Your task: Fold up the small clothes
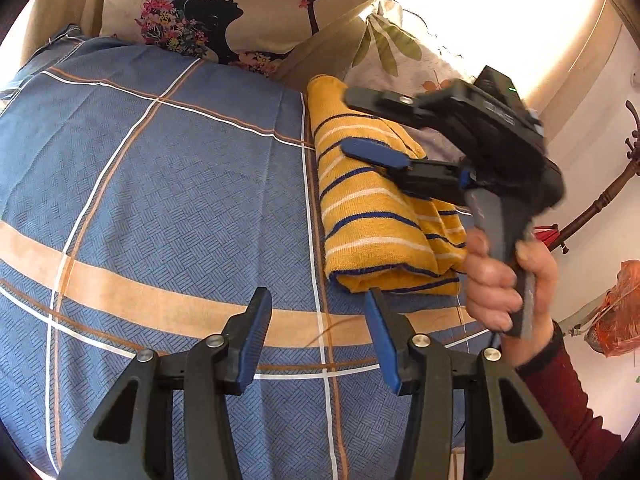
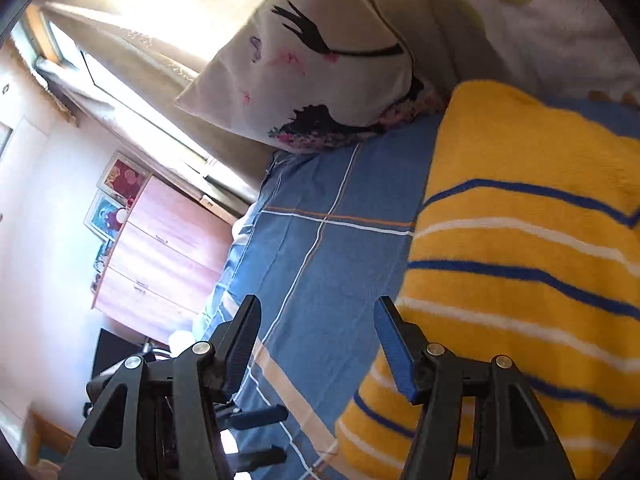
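Note:
A yellow knit garment with blue and white stripes lies folded in a narrow bundle on the blue checked bedsheet. My left gripper is open and empty, just in front of the bundle's near end. My right gripper hovers over the far half of the bundle, held by a hand. In the right wrist view the right gripper is open and empty, tilted, with the garment close beside its right finger.
A printed pillow and a leaf-print pillow lie at the bed's head. A coat stand and an orange bag stand at the right. A wooden dresser stands beyond the bed.

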A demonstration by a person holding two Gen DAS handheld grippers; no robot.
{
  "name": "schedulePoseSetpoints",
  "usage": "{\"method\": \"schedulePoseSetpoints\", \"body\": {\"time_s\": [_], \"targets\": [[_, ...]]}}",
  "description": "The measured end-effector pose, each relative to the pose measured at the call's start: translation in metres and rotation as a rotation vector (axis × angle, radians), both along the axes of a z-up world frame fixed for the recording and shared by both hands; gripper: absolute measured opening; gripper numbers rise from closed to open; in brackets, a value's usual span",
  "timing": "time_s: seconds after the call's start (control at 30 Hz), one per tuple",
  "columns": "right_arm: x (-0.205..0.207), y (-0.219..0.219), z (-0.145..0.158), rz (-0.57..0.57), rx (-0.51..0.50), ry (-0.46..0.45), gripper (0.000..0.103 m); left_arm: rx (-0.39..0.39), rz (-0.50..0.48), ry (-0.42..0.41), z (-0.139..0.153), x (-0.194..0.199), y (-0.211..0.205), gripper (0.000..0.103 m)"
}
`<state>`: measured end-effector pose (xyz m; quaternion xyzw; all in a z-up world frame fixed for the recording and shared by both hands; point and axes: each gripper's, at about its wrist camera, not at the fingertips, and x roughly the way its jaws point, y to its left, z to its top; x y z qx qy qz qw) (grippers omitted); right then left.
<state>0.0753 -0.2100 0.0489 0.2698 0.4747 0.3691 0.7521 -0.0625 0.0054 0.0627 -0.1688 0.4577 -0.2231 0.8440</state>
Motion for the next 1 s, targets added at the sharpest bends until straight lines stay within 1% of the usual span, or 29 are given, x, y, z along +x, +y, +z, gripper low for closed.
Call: {"method": "schedulePoseSetpoints", "body": {"time_s": [0.03,0.07,0.13,0.23,0.27,0.3,0.33,0.4,0.5,0.53,0.57,0.6,0.63,0.7,0.77,0.8,0.87,0.93,1.0], "targets": [[0.015,0.002,-0.010,-0.006,0.017,0.043,0.062,-0.005,0.003,0.000,0.000,0.000,0.003,0.048],[0.031,0.001,-0.018,-0.027,0.040,0.081,0.062,-0.011,0.006,0.001,0.001,0.000,0.005,0.049],[0.057,-0.007,-0.030,-0.059,0.134,0.154,0.062,-0.022,0.007,0.003,0.001,0.000,0.010,0.050],[0.085,-0.026,-0.034,-0.145,0.286,0.222,0.062,-0.036,0.002,0.009,-0.001,0.003,0.014,0.051],[0.090,-0.032,-0.035,-0.166,0.340,0.246,0.063,-0.042,-0.001,0.011,-0.001,0.004,0.015,0.051],[0.092,-0.038,-0.035,-0.189,0.373,0.255,0.064,-0.047,-0.002,0.013,-0.001,0.006,0.015,0.051],[0.093,-0.041,-0.033,-0.216,0.361,0.244,0.065,-0.049,-0.004,0.015,-0.002,0.007,0.016,0.051],[0.092,-0.046,-0.028,-0.261,0.297,0.212,0.065,-0.049,-0.007,0.020,-0.003,0.011,0.017,0.051],[0.085,-0.059,-0.035,-0.314,0.228,0.241,0.062,-0.054,-0.002,0.034,-0.005,0.015,0.020,0.051],[0.078,-0.063,-0.037,-0.329,0.201,0.234,0.055,-0.055,0.001,0.033,-0.005,0.015,0.022,0.051],[0.071,-0.069,-0.037,-0.346,0.166,0.220,0.042,-0.053,0.006,0.030,-0.005,0.015,0.024,0.051],[0.066,-0.075,-0.037,-0.369,0.134,0.204,0.036,-0.049,0.011,0.028,-0.004,0.016,0.025,0.051],[0.056,-0.083,-0.035,-0.398,0.109,0.189,0.031,-0.045,0.015,0.025,-0.004,0.016,0.027,0.051],[0.035,-0.107,-0.035,-0.486,0.081,0.169,0.031,-0.038,0.021,0.019,-0.002,0.018,0.028,0.052],[0.018,-0.131,-0.039,-0.549,0.101,0.169,0.022,-0.031,0.021,0.014,0.000,0.020,0.026,0.053],[0.011,-0.142,-0.040,-0.579,0.094,0.178,0.022,-0.028,0.014,0.010,0.002,0.022,0.023,0.053],[-0.002,-0.154,-0.040,-0.596,0.096,0.182,0.022,-0.022,-0.006,-0.012,0.010,0.026,0.011,0.053],[-0.013,-0.163,-0.032,-0.598,0.057,0.171,0.023,-0.012,-0.034,-0.042,0.021,0.036,-0.005,0.053],[-0.023,-0.158,-0.019,-0.592,0.006,0.135,0.041,0.001,-0.066,-0.074,0.030,0.048,-0.027,0.054]]}}
